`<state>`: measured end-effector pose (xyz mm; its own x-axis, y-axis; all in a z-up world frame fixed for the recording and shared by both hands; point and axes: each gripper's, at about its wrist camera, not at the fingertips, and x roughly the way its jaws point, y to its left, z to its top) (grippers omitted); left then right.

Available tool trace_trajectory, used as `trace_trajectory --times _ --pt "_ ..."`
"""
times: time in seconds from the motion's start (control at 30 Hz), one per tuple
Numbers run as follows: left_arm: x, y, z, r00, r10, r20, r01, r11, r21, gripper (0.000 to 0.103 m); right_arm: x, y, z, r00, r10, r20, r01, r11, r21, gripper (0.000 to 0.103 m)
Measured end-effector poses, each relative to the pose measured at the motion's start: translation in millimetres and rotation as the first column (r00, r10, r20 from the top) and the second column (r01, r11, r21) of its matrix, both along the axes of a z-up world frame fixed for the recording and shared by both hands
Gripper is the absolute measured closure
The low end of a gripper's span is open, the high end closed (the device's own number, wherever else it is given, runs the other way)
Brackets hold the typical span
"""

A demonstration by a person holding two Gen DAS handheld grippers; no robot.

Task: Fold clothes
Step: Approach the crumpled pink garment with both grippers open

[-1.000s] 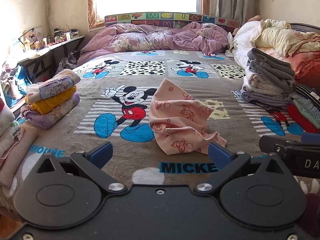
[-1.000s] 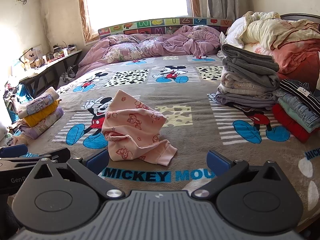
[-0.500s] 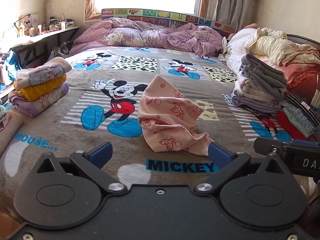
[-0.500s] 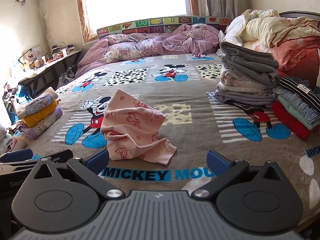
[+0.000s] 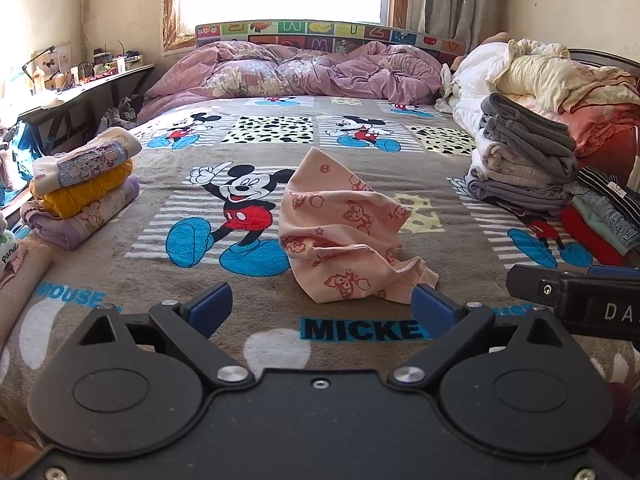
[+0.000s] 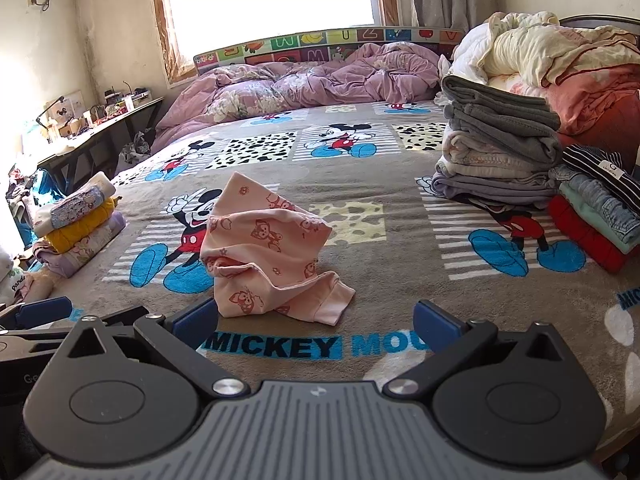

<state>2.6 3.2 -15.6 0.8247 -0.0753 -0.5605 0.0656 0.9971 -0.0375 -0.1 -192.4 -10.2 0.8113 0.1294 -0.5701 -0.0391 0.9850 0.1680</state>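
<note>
We see one pink garment (image 5: 344, 236) lying crumpled in a loose heap on the brown cartoon-mouse blanket (image 5: 372, 152), near the foot of the bed and just beyond both grippers. It is printed with small reddish animal figures, and one ribbed cuff trails toward the right. Directly in front of it the blanket carries blue-boxed lettering that we read as "MICKE" in the left wrist view and "MICKEY MOU" in the right wrist view; farther left we can read "MOUSE".

Our left gripper (image 5: 322, 306) has its two blue-padded fingers spread wide apart, holding nothing, with the garment's near edge between and beyond the tips. Our right gripper (image 6: 316, 320) is likewise spread wide and empty; in the left wrist view its black body shows white letters "DA".

To the left we count three folded pieces in one stack (image 5: 84, 196): a patterned white one on top, a mustard one, then a lilac one. At the far left edge a white item reads "panda". To the right stands a taller pile of grey and pale folded clothes (image 6: 500, 152), and beside it a lower pile (image 6: 596, 216) of red, green, denim and striped pieces, the striped one bearing a small label too fine for us to read. A rumpled purple duvet (image 5: 296, 72) lies at the head, below a headboard with alphabet tiles.
</note>
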Motion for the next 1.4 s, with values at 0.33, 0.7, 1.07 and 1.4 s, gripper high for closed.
trace_trajectory --times 0.33,0.7,1.07,1.4 --pt "1.1 1.3 -2.4 1.000 0.010 0.020 -0.009 1.000 -0.029 0.004 1.7 -1.5 -1.3 1.000 0.000 -0.005 0.000 1.000 0.007 0.000" --pt "9.7 12.6 -9.4 1.000 -0.005 -0.002 0.005 0.994 -0.108 0.003 8.9 -0.5 -10.3 1.000 -0.002 -0.018 0.002 1.000 0.003 0.000" --pt "20.3 12.4 -23.5 0.999 -0.029 -0.013 0.027 0.995 -0.099 0.008 23.5 -0.8 -26.3 0.999 0.005 -0.049 -0.004 1.000 0.019 0.000" --pt "53.0 16.3 -50.9 0.999 -0.024 -0.036 0.020 0.995 -0.102 0.009 42.8 -8.9 -56.7 0.997 0.020 0.080 -0.021 1.000 0.017 0.000"
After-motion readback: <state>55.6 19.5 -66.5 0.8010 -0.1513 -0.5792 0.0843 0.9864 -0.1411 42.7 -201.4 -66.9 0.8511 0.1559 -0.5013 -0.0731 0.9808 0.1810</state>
